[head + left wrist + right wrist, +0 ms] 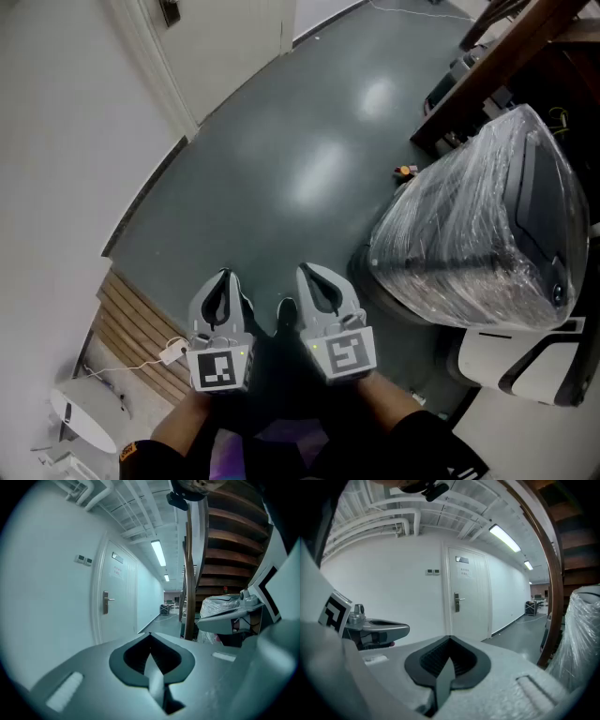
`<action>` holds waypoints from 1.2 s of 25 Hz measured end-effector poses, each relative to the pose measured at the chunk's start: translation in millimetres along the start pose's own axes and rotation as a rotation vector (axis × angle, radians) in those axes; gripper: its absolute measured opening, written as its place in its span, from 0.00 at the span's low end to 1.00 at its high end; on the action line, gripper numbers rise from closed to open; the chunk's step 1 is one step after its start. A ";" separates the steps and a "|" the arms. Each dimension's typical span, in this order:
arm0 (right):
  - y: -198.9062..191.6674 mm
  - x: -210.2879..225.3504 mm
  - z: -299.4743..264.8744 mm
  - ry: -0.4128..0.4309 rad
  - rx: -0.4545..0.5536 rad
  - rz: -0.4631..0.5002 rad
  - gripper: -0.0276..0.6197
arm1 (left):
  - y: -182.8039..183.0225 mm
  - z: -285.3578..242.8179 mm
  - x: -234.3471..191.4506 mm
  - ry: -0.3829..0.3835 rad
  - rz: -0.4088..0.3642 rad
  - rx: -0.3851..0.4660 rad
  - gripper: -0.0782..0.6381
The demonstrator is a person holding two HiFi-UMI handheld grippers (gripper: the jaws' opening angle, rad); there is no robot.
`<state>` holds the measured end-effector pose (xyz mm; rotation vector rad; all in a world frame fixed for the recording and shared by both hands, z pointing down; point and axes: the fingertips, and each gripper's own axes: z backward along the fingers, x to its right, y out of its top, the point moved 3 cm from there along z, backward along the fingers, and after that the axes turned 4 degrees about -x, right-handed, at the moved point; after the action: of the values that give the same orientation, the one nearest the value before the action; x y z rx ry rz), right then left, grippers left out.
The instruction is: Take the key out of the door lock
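The white door is shut and stands some way ahead, with a metal lever handle and lock plate. In the left gripper view the same door and its handle lie to the left. The key is too small to make out. In the head view the door's lower part is at the top. My left gripper and right gripper are held side by side over the dark floor, far from the door. Each is shut and empty, shown by the left gripper and the right gripper in their own views.
A big plastic-wrapped object stands close on the right, with a dark wooden staircase behind it. Wooden slats and a white device with a cable lie at the lower left. A corridor runs on past the door.
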<state>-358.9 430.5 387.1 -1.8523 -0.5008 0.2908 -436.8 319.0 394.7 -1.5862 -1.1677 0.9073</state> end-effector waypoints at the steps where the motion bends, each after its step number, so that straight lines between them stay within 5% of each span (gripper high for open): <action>1: -0.1 0.1 -0.2 0.000 0.000 0.000 0.03 | 2.3 -0.3 -0.6 0.009 0.002 -0.010 0.13; 17: -6.4 -0.2 -2.1 0.046 -0.031 -0.025 0.03 | 4.1 -1.4 3.8 0.020 0.013 -0.018 0.13; 30: 7.5 23.2 5.7 -0.002 0.034 -0.048 0.03 | 16.4 -10.3 6.8 0.033 0.009 0.013 0.13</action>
<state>-339.5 444.2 379.2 -1.8051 -0.5380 0.2680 -421.1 321.2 381.8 -1.5912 -1.1309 0.8896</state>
